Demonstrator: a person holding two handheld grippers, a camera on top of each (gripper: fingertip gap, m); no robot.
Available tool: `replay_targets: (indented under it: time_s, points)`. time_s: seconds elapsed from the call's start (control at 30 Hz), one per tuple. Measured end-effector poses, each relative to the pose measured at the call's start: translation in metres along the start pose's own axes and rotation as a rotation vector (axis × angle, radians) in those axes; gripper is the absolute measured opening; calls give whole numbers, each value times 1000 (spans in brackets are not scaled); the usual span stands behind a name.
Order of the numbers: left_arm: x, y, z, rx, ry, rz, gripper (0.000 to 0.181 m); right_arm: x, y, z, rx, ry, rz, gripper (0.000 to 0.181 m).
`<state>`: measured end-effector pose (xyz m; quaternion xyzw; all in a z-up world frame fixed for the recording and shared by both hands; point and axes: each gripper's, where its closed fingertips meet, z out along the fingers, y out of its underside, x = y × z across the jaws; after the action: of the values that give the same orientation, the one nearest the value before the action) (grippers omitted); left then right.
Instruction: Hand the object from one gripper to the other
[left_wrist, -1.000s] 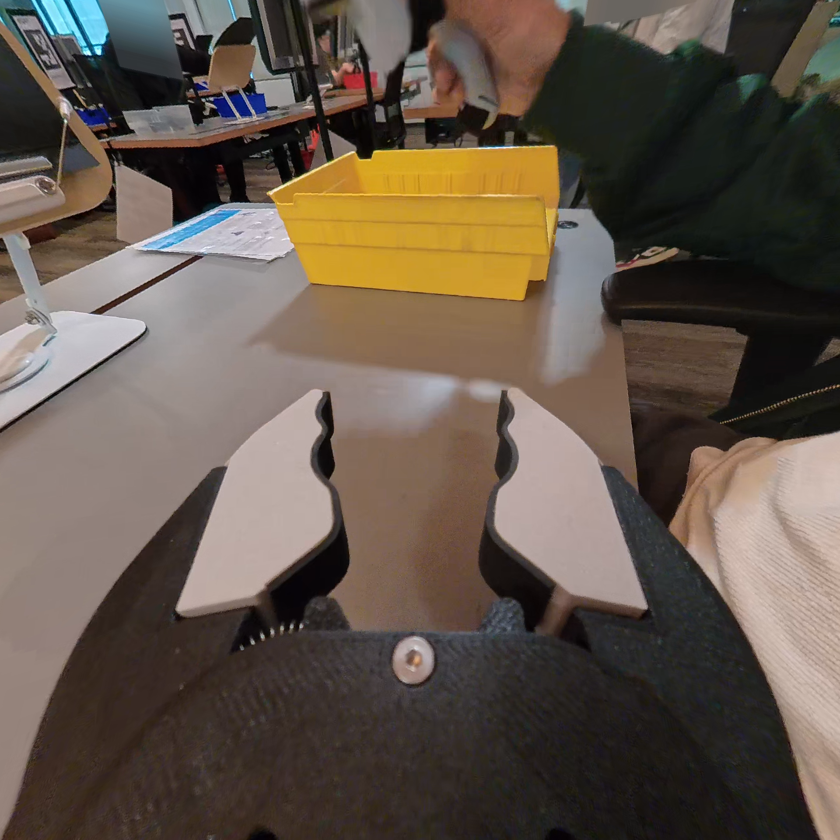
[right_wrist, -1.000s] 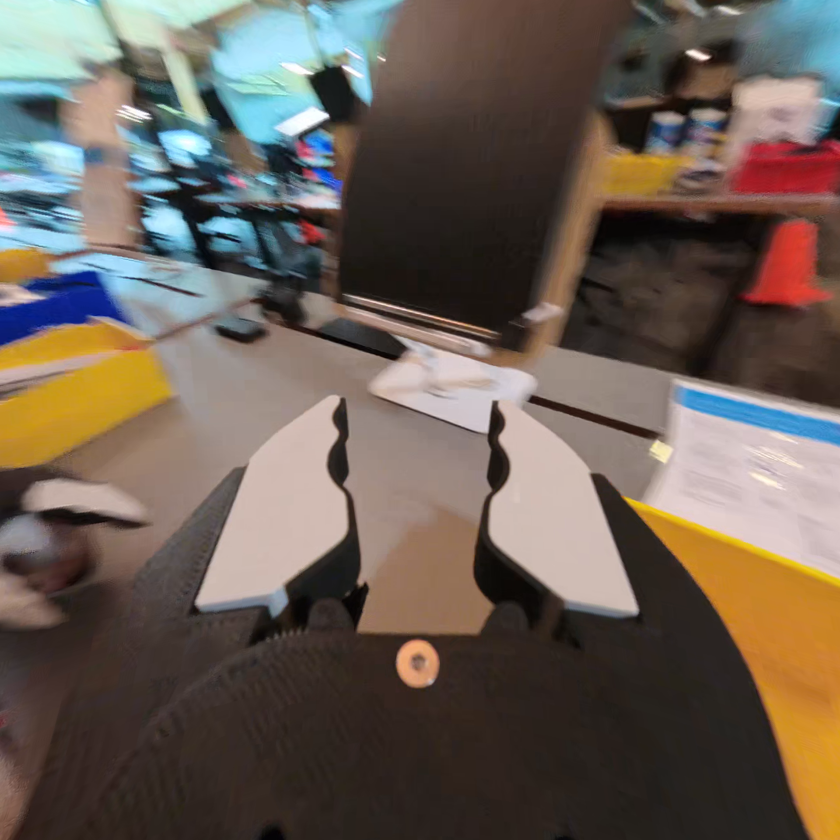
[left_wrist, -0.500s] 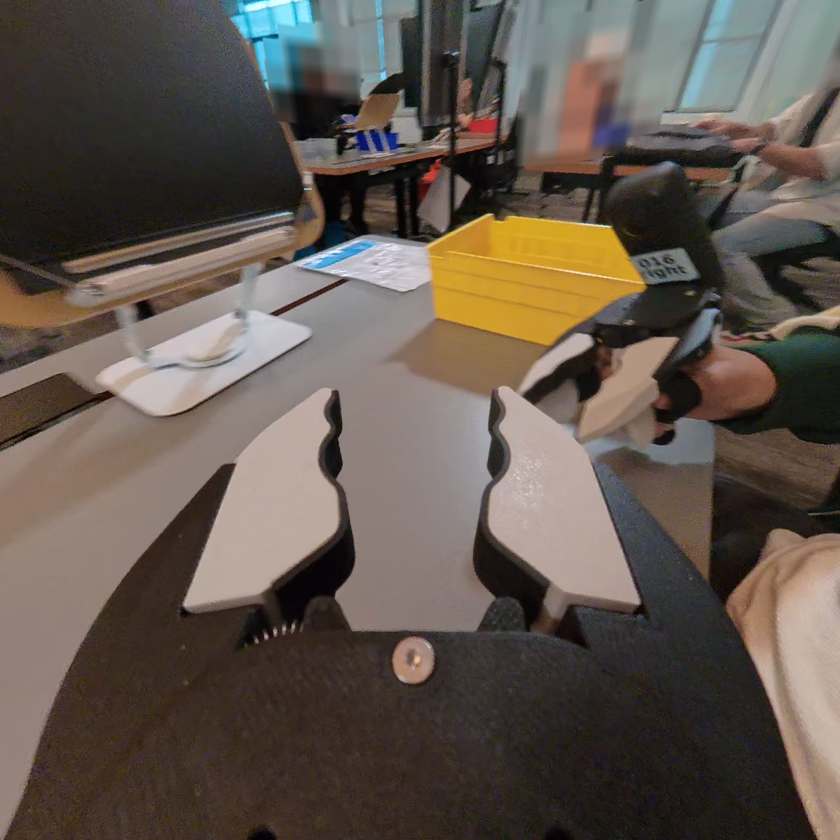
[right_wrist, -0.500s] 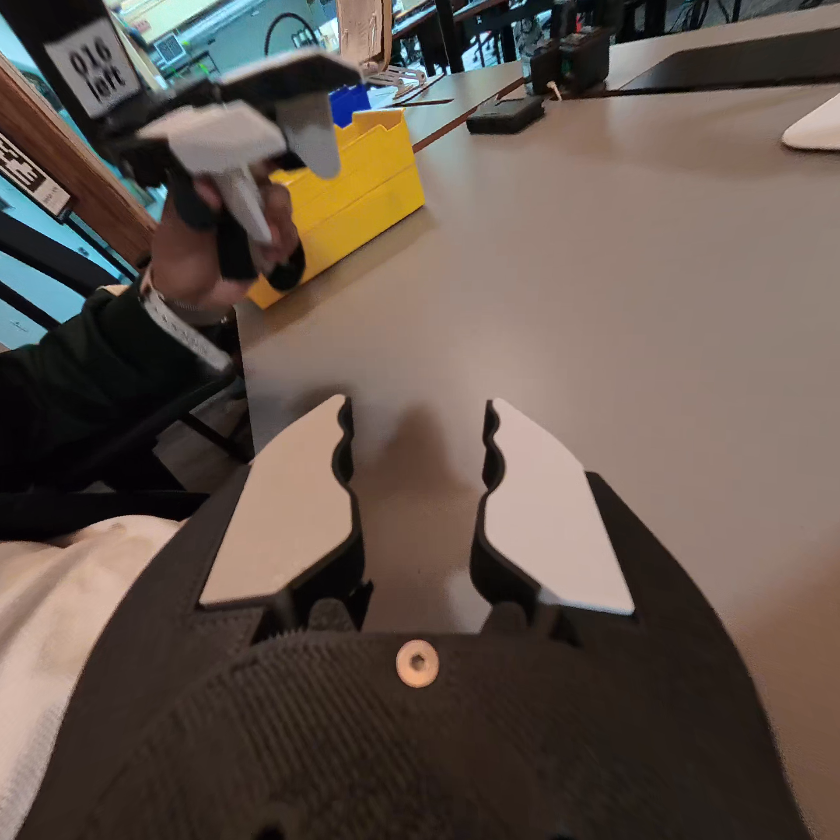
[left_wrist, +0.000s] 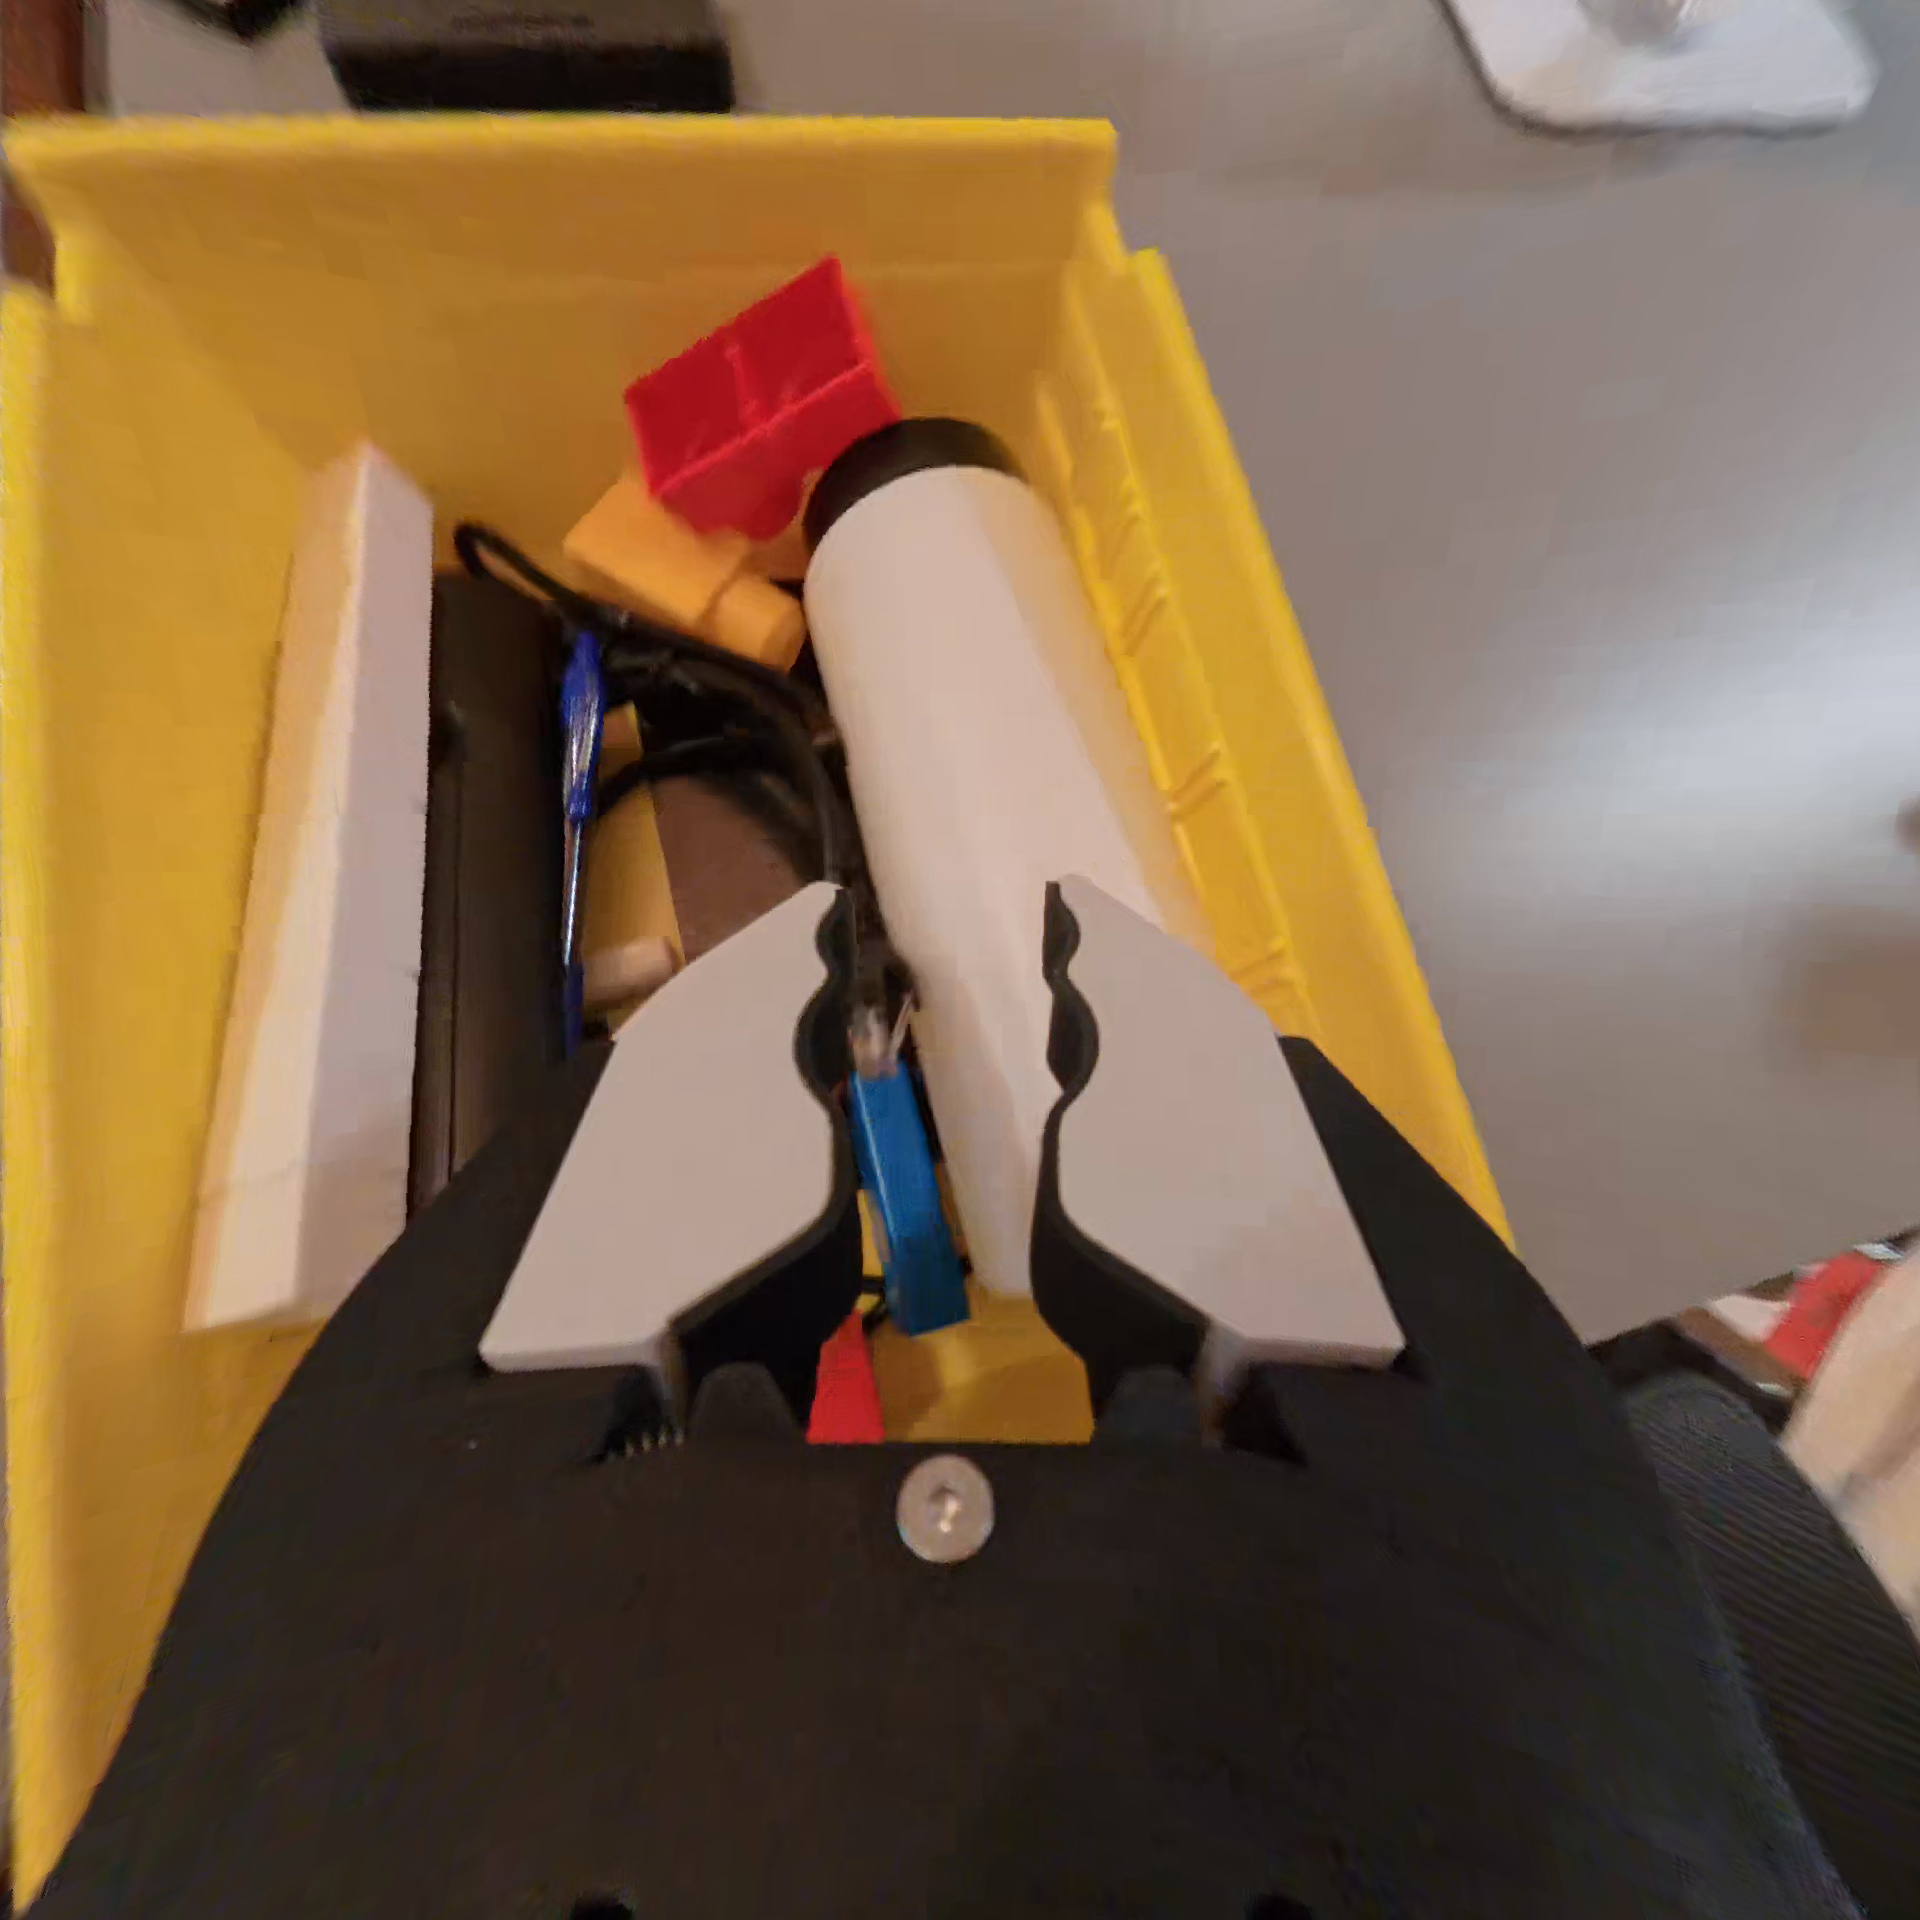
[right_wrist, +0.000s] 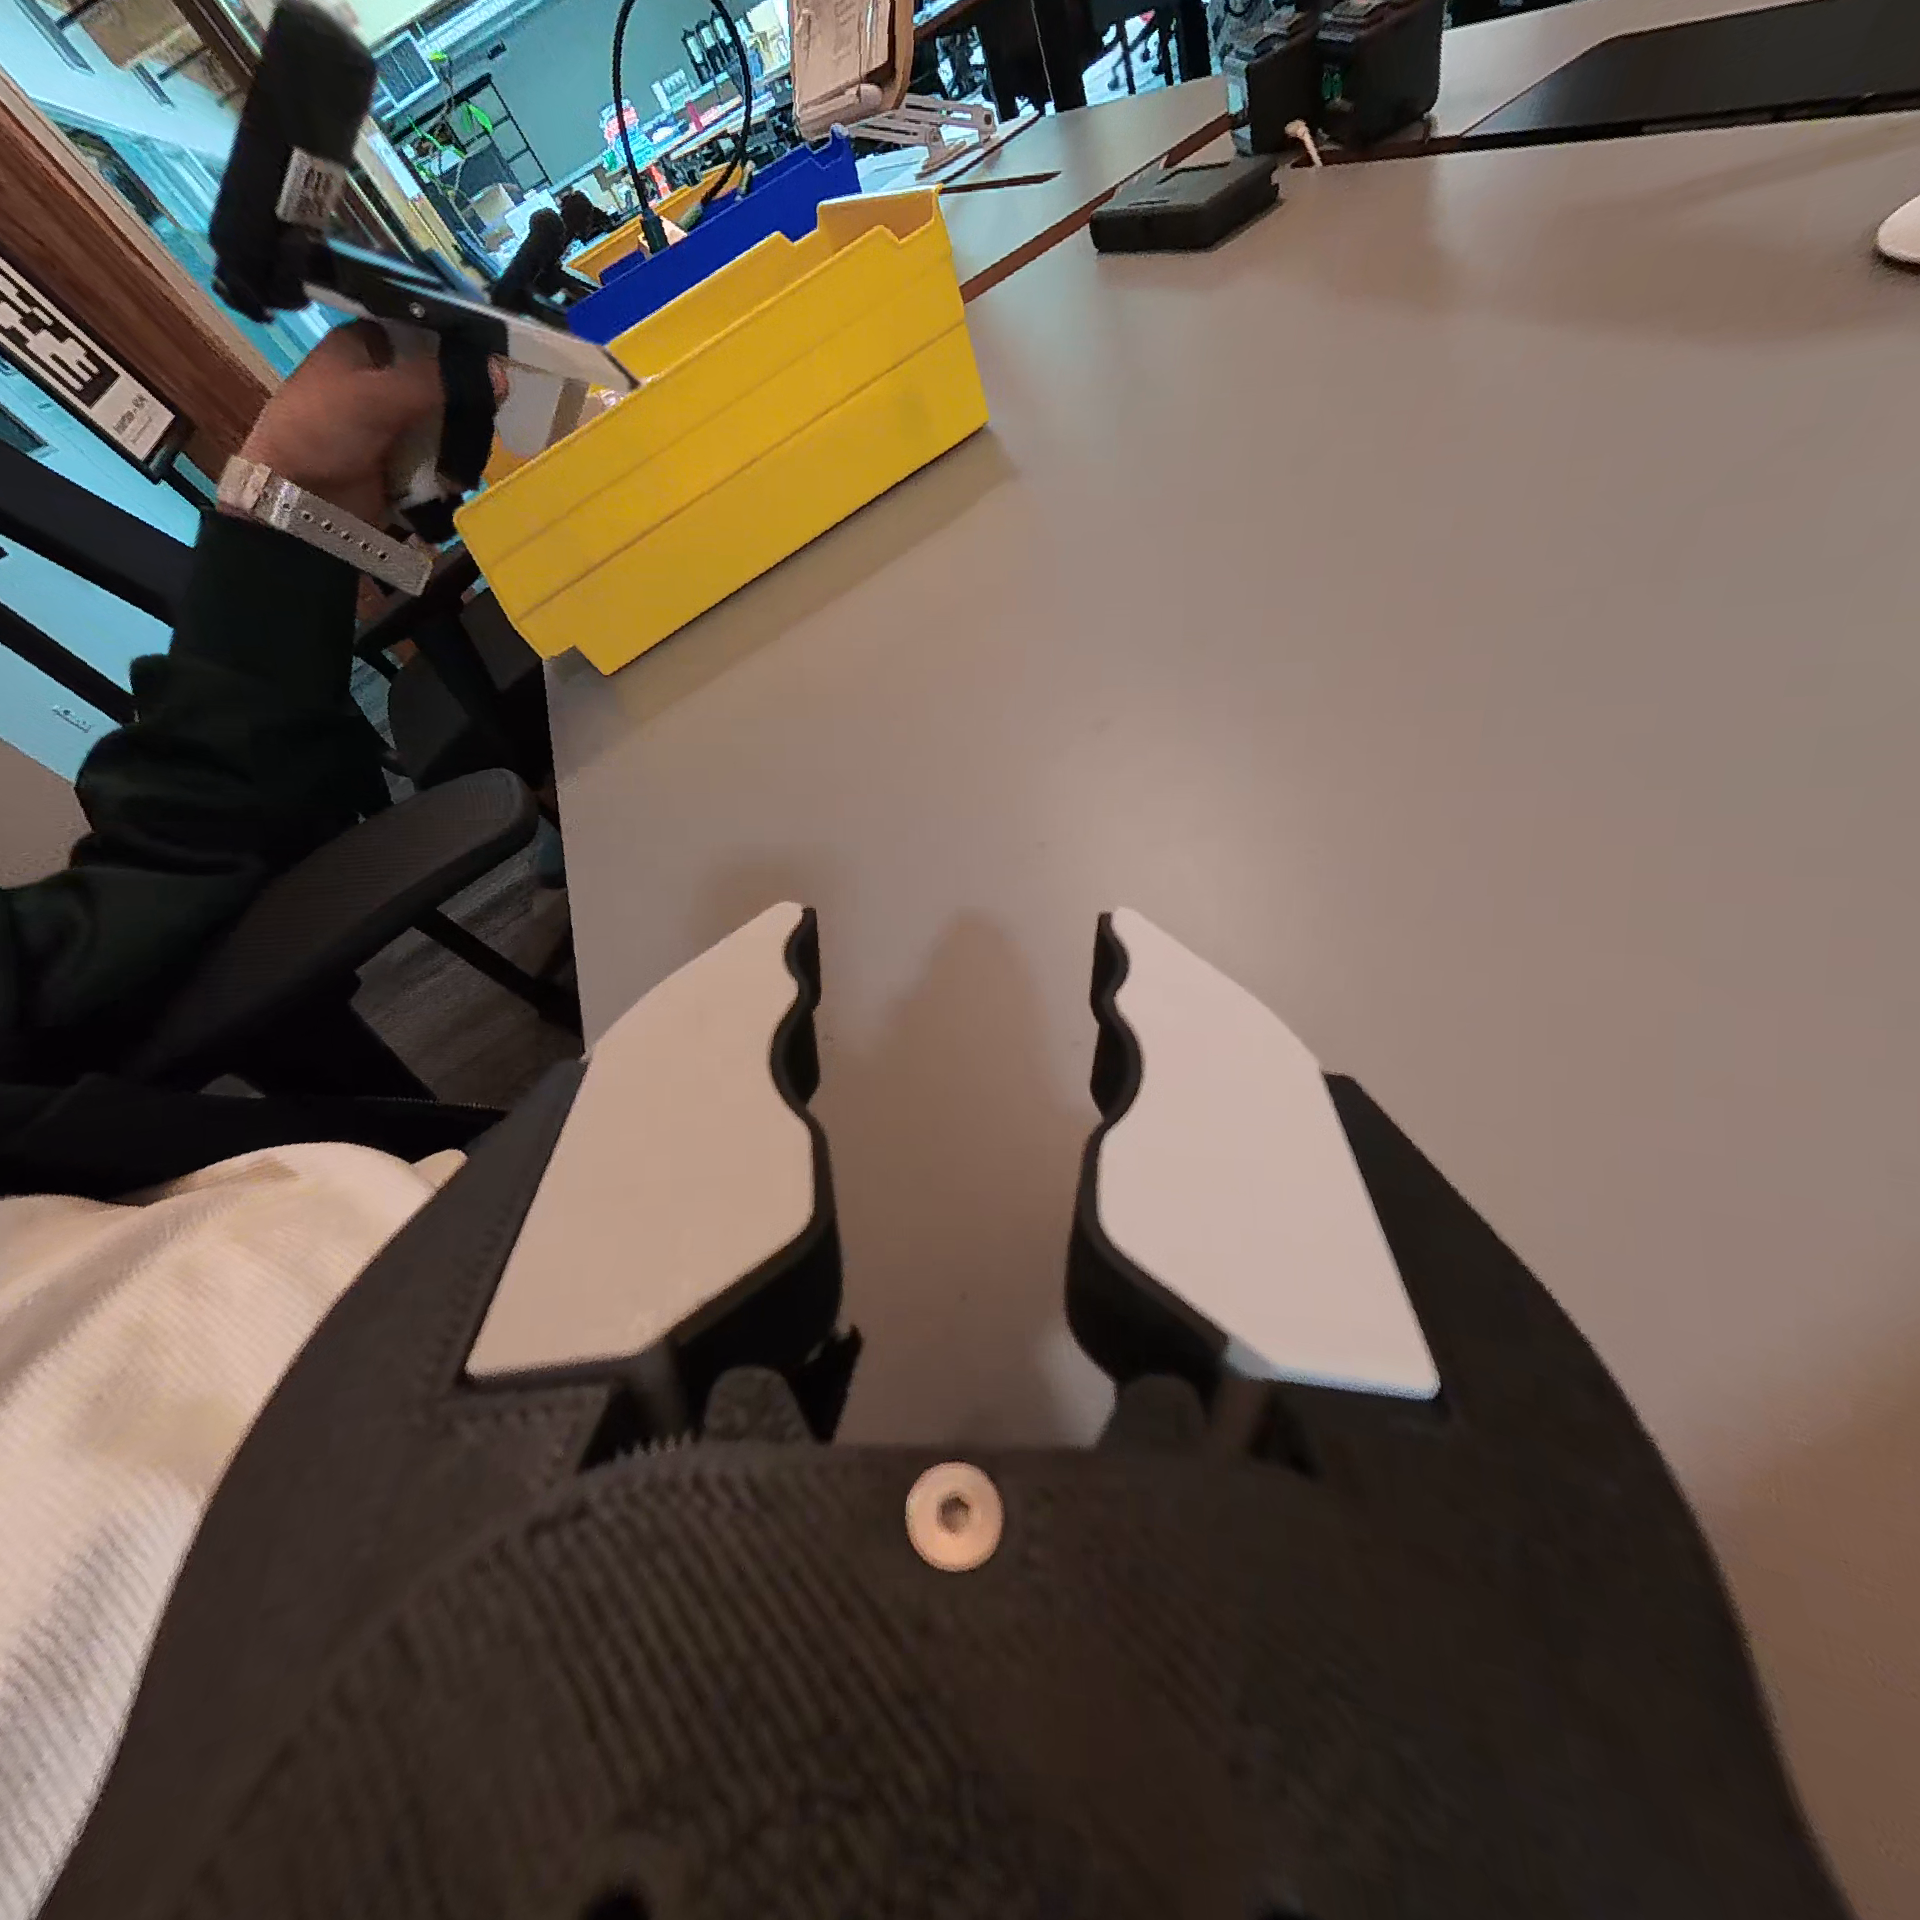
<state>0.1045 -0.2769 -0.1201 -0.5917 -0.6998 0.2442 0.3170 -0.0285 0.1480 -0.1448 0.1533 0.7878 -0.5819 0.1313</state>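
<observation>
A white cylindrical bottle with a black cap (left_wrist: 956, 748) lies on its side along the right wall of an open yellow plastic bin (left_wrist: 499, 260), its cap end toward the far wall. The left gripper (left_wrist: 940, 914) points down into the bin from above, its jaws spread apart and holding nothing, the bottle's near end showing in the gap between them. Beside the bottle, also within that gap, sits a small blue rectangular part (left_wrist: 904, 1195) with a red scrap (left_wrist: 844, 1392) below it. A red plastic block (left_wrist: 758, 395) leans against the cap, an orange-yellow block (left_wrist: 686, 582) just under it. Black cables (left_wrist: 717, 707), a blue-handled screwdriver (left_wrist: 580, 748), a dark flat case (left_wrist: 488, 831) and a long white slab (left_wrist: 322, 894) against the left wall fill the remainder.

In the right wrist view, the right gripper (right_wrist: 951, 925) hovers low over the bare grey tabletop (right_wrist: 1351, 623) near its edge, jaws parted and empty, well apart from the bin (right_wrist: 748, 436). A hand (right_wrist: 332, 426) in a dark green sleeve (right_wrist: 208, 727) holds the left gripper (right_wrist: 540, 364) over the bin's near end. A blue bin (right_wrist: 727, 229) stands behind.
</observation>
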Motion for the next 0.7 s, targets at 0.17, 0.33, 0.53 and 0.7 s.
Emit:
replay_targets:
  time_s: [0.17,0.33,0.53,0.7]
  points:
    - [-14,12,-6,57,133,-218,32,4,-3,-2,25,-4,46,50]
    - [-21,23,5,-14,110,-254,32,6,-8,-6,66,-25,108,49]
    - [-13,30,10,-52,185,-282,16,6,-11,-9,88,-44,143,49]
    - [-15,22,5,-8,150,-233,10,5,-9,-8,79,-46,139,49]
